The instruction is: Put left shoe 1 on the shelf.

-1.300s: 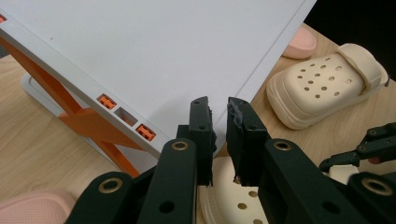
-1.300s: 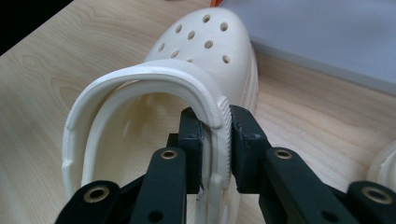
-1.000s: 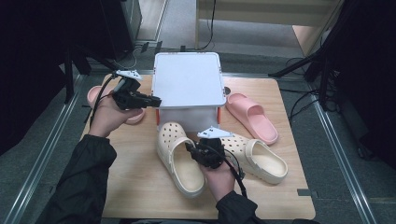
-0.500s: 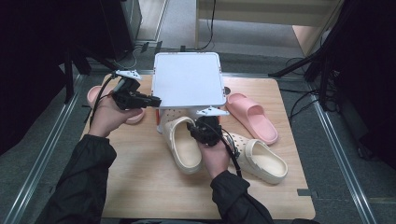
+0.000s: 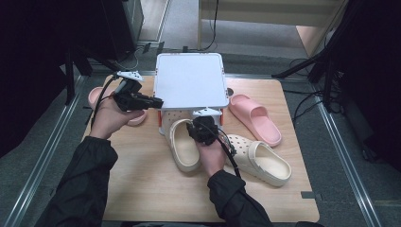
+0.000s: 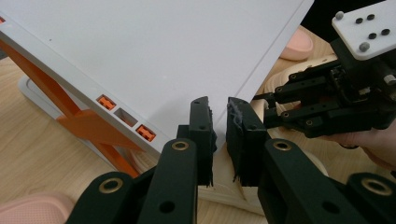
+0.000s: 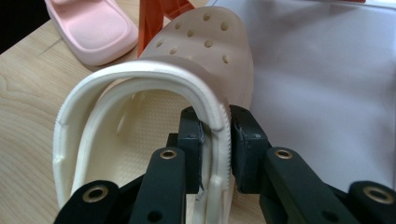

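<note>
We hold the cream clog by its heel rim with the right gripper; its fingers clamp the rim, having just eased open a touch, though the pads look to be still on it. The clog sits at the table's centre, toe tucked under the lifted lid of the white box. The left gripper holds that lid up by its 9 o'clock edge, fingers clenched on the thin rim.

To do this well, we judge that the left hand should keep the lid high and steady while the right slides the clog toe-first toward 12 o'clock, low and level, so the toe clears the box wall.

The high view gives the layout: the second clog at 4 o'clock, one pink slide at 2 o'clock, another at 9 o'clock behind the left hand. The right gripper view shows the grip on the rim and the holes in the toe; the left gripper view shows the orange latch on the box.
</note>
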